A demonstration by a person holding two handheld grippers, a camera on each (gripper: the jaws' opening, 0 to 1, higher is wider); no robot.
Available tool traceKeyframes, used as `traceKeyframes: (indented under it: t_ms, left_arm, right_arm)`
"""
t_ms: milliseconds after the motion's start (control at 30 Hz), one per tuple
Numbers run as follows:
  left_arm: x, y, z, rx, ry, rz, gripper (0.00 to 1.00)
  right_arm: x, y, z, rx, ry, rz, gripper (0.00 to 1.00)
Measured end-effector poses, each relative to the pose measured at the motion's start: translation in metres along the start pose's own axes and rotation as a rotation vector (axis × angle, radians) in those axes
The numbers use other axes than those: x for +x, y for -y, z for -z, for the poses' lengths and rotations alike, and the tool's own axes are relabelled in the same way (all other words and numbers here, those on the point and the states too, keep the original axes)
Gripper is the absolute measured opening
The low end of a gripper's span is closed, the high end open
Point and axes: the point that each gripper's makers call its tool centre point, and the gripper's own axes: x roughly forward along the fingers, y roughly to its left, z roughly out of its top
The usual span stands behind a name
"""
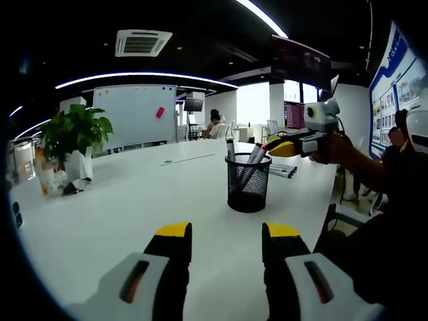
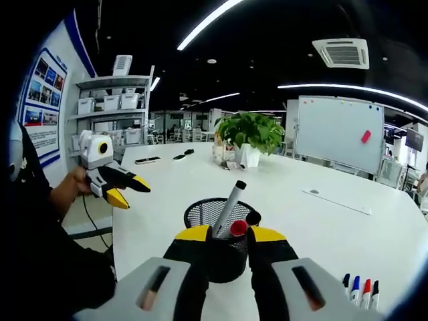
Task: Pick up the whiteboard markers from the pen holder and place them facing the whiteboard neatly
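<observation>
Currently the right gripper [image 2: 229,234] hangs over the mesh pen holder [image 2: 221,251], jaws parted around a red-capped marker [image 2: 238,229] standing inside, so an off-centre closure could tip the light holder or snag neighbouring pens, while the left gripper [image 1: 227,239] idles unclenched nearby

Potted plant [image 1: 73,137] on white table [image 1: 134,200]

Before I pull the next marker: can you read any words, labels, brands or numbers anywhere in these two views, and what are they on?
No text is readable.
Wall poster: blue-bordered panels, print too small and blurred.
Whiteboard: no writing to make out, a red item and small coloured dots.
Markers in the pen holder: barrel labels too blurred.
Markers lying on the table: coloured caps, no legible print.
Shelf boxes: no readable labels.
</observation>
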Motion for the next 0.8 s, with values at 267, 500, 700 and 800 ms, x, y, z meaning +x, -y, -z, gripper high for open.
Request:
traceKeyframes:
  t_ms: [267,500,700,800]
  left_arm:
    - [0.000,0.003,0.002,0.003,-0.006,0.009,0.43]
    - [-0.001,0.002,0.002,0.003,-0.005,0.004,0.43]
    - [-0.001,0.000,0.002,0.001,-0.003,0.001,0.43]
    - [-0.001,-0.001,0.003,0.000,-0.005,0.001,0.43]
  right_arm:
    - [0.003,-0.010,-0.002,0.022,0.020,-0.023,0.23]
    - [0.006,-0.014,-0.007,0.009,0.035,-0.033,0.23]
    - [0.010,-0.014,-0.007,0.003,0.027,-0.027,0.17]
    - [0.011,-0.015,-0.005,0.012,0.016,-0.027,0.16]
